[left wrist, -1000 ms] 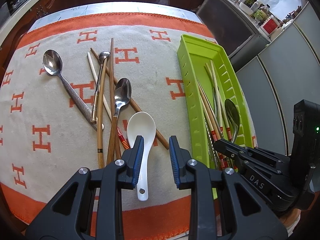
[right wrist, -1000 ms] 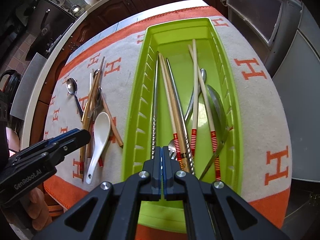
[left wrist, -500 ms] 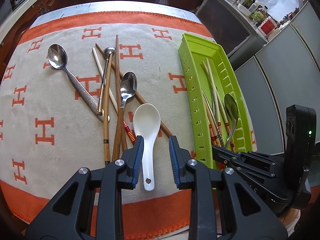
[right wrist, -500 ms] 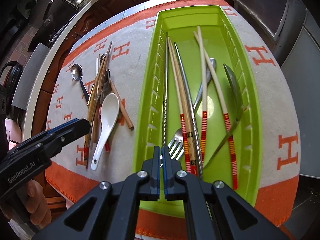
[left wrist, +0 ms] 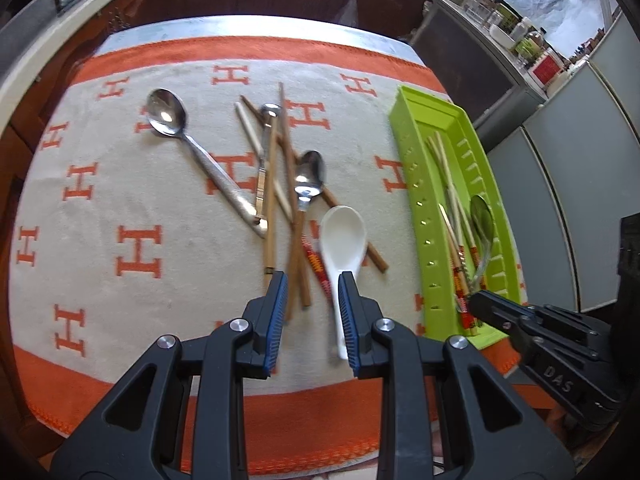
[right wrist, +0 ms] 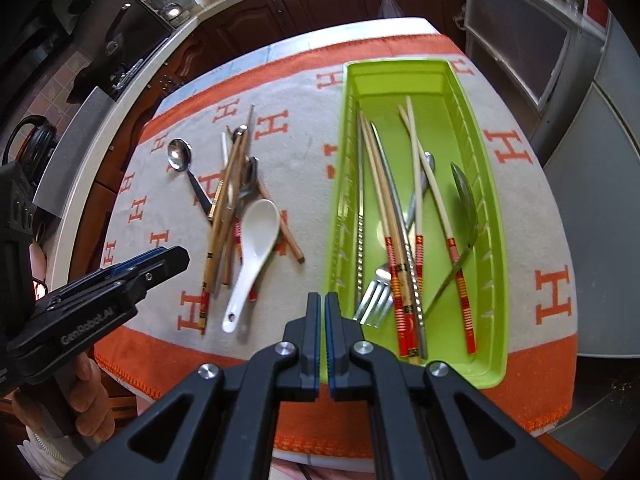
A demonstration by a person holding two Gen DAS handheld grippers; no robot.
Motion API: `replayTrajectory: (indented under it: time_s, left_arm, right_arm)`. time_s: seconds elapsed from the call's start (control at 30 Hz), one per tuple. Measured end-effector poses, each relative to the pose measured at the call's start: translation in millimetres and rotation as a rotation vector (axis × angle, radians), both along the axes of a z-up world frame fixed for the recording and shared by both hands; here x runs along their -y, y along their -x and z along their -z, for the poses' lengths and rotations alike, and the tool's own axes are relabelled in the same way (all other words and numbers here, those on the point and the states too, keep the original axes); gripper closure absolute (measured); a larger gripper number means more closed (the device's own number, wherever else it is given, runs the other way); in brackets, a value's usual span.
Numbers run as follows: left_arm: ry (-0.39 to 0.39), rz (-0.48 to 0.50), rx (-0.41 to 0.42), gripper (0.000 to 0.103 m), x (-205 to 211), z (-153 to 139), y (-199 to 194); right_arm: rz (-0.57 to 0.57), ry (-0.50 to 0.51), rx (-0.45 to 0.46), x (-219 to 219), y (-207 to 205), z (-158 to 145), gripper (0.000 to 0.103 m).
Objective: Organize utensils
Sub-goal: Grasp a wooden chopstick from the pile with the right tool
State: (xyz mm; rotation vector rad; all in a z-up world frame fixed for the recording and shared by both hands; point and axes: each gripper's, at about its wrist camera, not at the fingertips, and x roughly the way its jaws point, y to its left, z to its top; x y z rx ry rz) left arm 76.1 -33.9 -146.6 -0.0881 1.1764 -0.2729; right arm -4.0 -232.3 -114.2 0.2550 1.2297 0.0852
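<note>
The left gripper (left wrist: 313,280) hovers above the near part of the cloth (left wrist: 132,184) with its blue-padded jaws spread apart and nothing between them; the handle of the white ceramic spoon (left wrist: 343,240) runs just beside its right finger, though whether they touch cannot be told. That spoon lies at the near right edge of a loose pile of utensils in the middle of the cloth: several wooden chopsticks (left wrist: 272,184) crossed over one another, a small steel spoon (left wrist: 309,176) resting on them with its bowl pointing far, and a slim metal spoon (left wrist: 267,148) among the sticks. A large steel spoon (left wrist: 166,114) lies to the left of the pile, bowl far and handle running diagonally toward the pile. To the right stands the green tray (right wrist: 486,184), long side running near to far, holding chopsticks with red and orange banded ends (right wrist: 416,208), a twisted metal chopstick (right wrist: 361,216), a fork (right wrist: 376,300) at the near end and a steel spoon (right wrist: 464,196) leaning against the right wall. The right gripper (right wrist: 322,300) hangs over the near left corner of the tray with its pads pressed almost together and holding nothing. In the right wrist view a hand (right wrist: 76,396) grasps the left gripper's handle at the near left
</note>
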Motion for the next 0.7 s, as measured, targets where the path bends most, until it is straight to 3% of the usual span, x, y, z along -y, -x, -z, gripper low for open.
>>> replayTrajectory:
  time_s: [0.2, 0.3, 0.4, 0.57, 0.7]
  left_arm:
    - [-0.074, -0.111, 0.059, 0.080, -39, -11, -3]
    - [-0.039, -0.126, 0.029, 0.067, -60, -15, -6]
    - [-0.061, -0.129, 0.067, 0.057, -70, -23, -8]
    - [-0.109, -0.117, 0.131, 0.042, -74, -37, -19]
    - [-0.114, -0.099, 0.167, 0.041, -70, -39, -30]
  right_arm:
    - [-0.037, -0.004, 0.023, -21, -11, -8, 0.101]
    - [-0.061, -0.014, 0.033, -31, -22, -11, 0.101]
    - [-0.086, -0.044, 0.045, -42, -36, -14, 0.101]
    - [-0.114, -0.089, 0.062, -60, -65, -15, 0.087]
    - [-0.109, -0.132, 0.049, -68, -91, -6, 0.086]
